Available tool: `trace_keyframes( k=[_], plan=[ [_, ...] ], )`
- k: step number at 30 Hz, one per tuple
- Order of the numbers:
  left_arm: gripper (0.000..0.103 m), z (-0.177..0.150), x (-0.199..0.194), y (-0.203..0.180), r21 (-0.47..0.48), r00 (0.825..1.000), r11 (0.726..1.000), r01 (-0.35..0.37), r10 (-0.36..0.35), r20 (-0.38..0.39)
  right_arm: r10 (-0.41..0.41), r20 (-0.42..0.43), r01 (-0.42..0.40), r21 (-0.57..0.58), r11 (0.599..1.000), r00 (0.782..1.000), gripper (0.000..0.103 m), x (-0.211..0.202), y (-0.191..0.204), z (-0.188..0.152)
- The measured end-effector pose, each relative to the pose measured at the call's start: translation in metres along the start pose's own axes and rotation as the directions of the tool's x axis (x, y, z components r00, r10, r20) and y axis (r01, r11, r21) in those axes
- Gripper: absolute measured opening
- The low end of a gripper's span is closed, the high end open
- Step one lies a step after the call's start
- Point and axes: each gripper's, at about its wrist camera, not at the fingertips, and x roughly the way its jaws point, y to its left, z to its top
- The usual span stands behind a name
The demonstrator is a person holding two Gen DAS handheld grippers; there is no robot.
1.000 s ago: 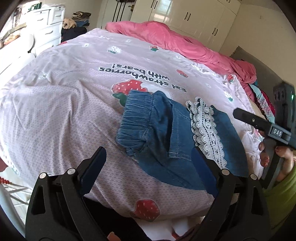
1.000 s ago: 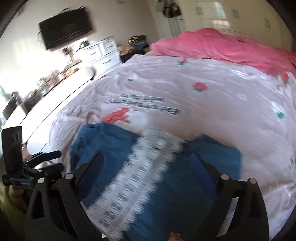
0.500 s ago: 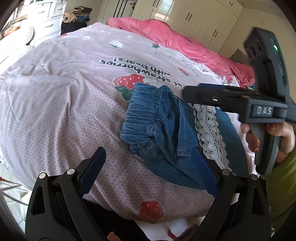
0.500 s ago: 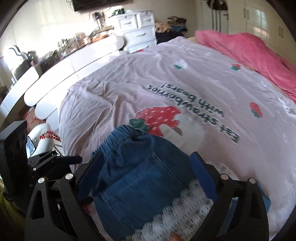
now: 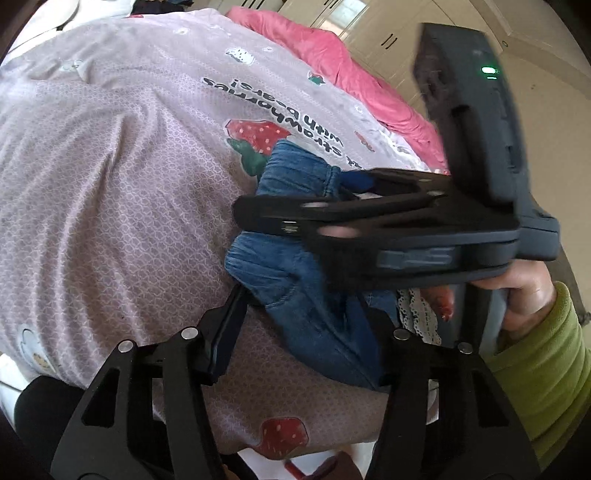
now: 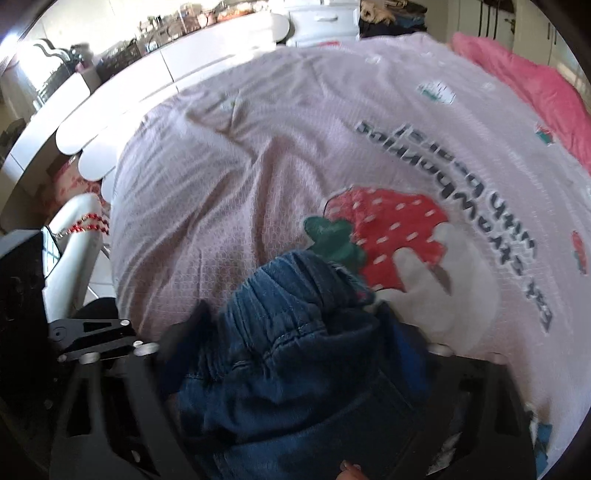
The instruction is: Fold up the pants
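Lying bunched near the lower centre of the left wrist view, the denim pants rest on a pale pink bedspread, their gathered elastic waistband turned toward the printed strawberry. A strip of white lace trim shows at the lower right of the denim. In the right wrist view the pants fill the lower centre of the frame, the waistband just below the strawberry print.

The right gripper crosses the middle of the left wrist view from the right, low over the waistband, held by a hand in a green sleeve; it is blurred, and in its own view its fingers stand wide apart with denim between them. The left gripper sits at the bottom of its frame, fingers spread, the near fold of denim lying between them with neither one pressing it.

The bedspread carries upside-down black lettering beside the strawberry, and another strawberry near the bottom edge. A rumpled pink blanket lies across the top of the bed, with cream wardrobe doors behind it at upper right. In the right wrist view a white scalloped counter with clutter runs along the upper left.
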Motion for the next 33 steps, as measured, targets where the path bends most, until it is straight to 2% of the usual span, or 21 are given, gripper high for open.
trace_keyframes(
  k=[3,4,5,7,9,12,14,17,23,26,28,30,33],
  plan=[
    [0.049,-0.001,0.002,0.001,-0.001,1.0,1.0,-0.002,0.002,-0.002,0.001,0.022,-0.001,-0.004,1.0,1.0,0.06,0.001,-0.003,-0.003],
    [0.053,-0.001,0.001,0.001,0.0,1.0,1.0,0.001,-0.001,-0.002,0.013,0.033,-0.014,0.01,1.0,0.999,0.052,-0.001,-0.006,-0.004],
    [0.057,-0.002,0.001,0.0,0.003,1.0,1.0,0.006,-0.006,-0.004,0.04,0.056,-0.043,0.042,0.998,0.998,0.048,-0.009,-0.013,-0.006],
    [0.071,-0.002,0.002,-0.006,0.021,1.0,1.0,0.01,-0.009,-0.023,0.081,0.1,-0.089,0.076,0.993,0.992,0.036,-0.022,-0.022,-0.011],
    [0.077,-0.004,0.003,-0.018,0.061,0.999,0.998,-0.019,0.021,-0.027,0.125,0.148,-0.141,0.104,0.985,0.981,0.034,-0.04,-0.032,-0.019],
    [0.078,-0.002,0.006,-0.026,0.06,0.999,0.998,-0.007,0.01,-0.044,0.162,0.204,-0.191,0.13,0.973,0.965,0.033,-0.065,-0.043,-0.033],
    [0.078,0.002,0.01,-0.034,0.038,0.996,0.998,0.055,-0.052,-0.073,0.172,0.239,-0.209,0.141,0.968,0.956,0.033,-0.083,-0.049,-0.043],
    [0.078,0.007,0.015,-0.051,0.012,0.982,0.988,0.153,-0.151,-0.113,0.173,0.28,-0.22,0.146,0.965,0.944,0.033,-0.106,-0.054,-0.058],
    [0.078,0.01,0.011,-0.096,0.089,0.982,0.982,0.166,-0.156,-0.11,0.152,0.348,-0.229,0.191,0.954,0.925,0.033,-0.141,-0.074,-0.094],
    [0.078,0.004,0.009,-0.115,0.124,0.98,0.977,0.173,-0.159,-0.119,0.151,0.37,-0.244,0.217,0.945,0.916,0.039,-0.15,-0.084,-0.11],
    [0.078,-0.001,0.012,-0.131,0.152,0.976,0.97,0.189,-0.169,-0.137,0.149,0.398,-0.262,0.247,0.933,0.905,0.049,-0.16,-0.094,-0.127],
    [0.078,-0.011,0.013,-0.146,0.194,0.964,0.953,0.23,-0.197,-0.178,0.135,0.433,-0.276,0.28,0.92,0.891,0.052,-0.17,-0.106,-0.145],
    [0.078,-0.031,0.019,-0.169,0.294,0.942,0.912,0.287,-0.212,-0.262,0.065,0.453,-0.248,0.357,0.901,0.889,0.053,-0.182,-0.127,-0.181]
  ],
)
